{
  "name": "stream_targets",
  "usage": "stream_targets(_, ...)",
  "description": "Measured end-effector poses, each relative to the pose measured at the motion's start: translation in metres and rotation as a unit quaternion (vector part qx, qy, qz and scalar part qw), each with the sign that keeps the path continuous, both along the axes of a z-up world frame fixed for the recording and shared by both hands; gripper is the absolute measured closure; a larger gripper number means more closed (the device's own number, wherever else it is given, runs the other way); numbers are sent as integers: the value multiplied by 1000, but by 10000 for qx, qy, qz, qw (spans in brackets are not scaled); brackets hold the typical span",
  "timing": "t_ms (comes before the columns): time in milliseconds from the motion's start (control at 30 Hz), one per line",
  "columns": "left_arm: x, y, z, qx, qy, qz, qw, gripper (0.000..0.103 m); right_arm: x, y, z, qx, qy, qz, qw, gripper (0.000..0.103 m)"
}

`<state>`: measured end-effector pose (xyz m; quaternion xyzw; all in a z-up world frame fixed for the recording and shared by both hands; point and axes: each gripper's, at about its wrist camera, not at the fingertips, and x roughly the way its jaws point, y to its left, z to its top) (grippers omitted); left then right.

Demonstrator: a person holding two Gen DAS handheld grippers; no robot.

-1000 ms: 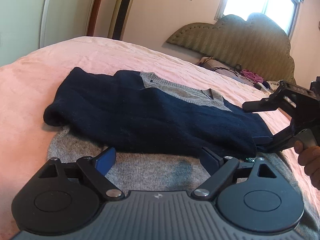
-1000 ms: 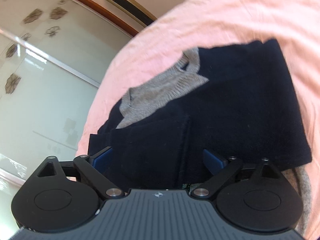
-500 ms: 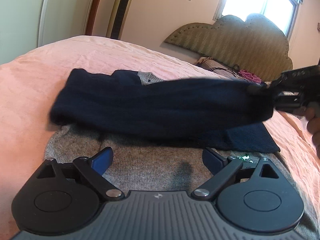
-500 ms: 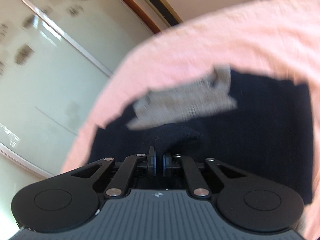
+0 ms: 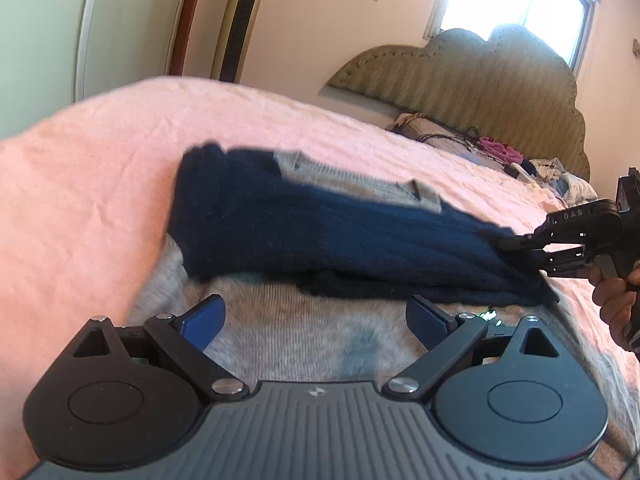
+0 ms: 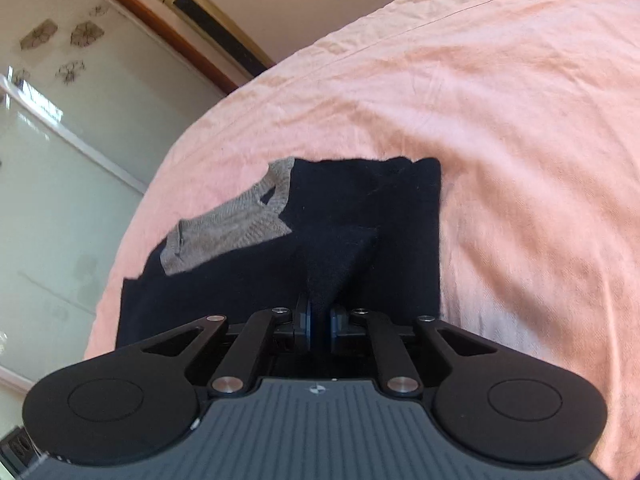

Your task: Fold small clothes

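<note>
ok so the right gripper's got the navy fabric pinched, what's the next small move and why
Probably carry the pinched fold a little further across the sweater and lay it flat before letting go. The right gripper has navy fabric bunched between its pads, stretched up in a ridge, though its jaws are opening. The left gripper hangs open over the grey hem, holding nothing.

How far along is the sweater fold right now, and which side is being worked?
Done: the navy-and-grey sweater lies on the pink bedspread with one navy sleeve crossed over its body. In hand: the right gripper pinches a navy fold, its jaws easing apart, drawing it sideways. The left gripper hangs open over the grey hem, holding nothing. Left: folding the grey lower part up.
</note>
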<state>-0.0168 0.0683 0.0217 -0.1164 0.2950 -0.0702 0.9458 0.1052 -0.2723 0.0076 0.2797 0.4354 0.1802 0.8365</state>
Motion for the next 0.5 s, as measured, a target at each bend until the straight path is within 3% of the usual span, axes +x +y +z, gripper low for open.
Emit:
stream_targets(33,-1,4,9,-68,-165,-26,9998,5,-2,-3,5,13,-52,-36,10000,67)
stream_targets(100,3,17,26,-259,-459,171,9985,5,-9,-11,22,-2,-402,-176,9990,53)
stream_targets(167,27,34,35,-398,-483,536,9966,5,-11,-18,36,21,-654,-279,9975,52)
stream_targets(300,99,60,15,-152,280,1084,9936,6,-1,-3,46,-247,-789,-32,9966,52)
stream_targets(367,126,69,-2,-106,819,1209,9892,6,9,10,36,-751,-617,19,9953,52)
stream_targets(433,133,68,-7,-23,813,1221,9892,6,17,20,23,-1361,-385,-52,9899,52)
stream_targets(500,137,60,-5,176,842,1033,9909,51,15,25,13,-1473,-512,-10,9878,54)
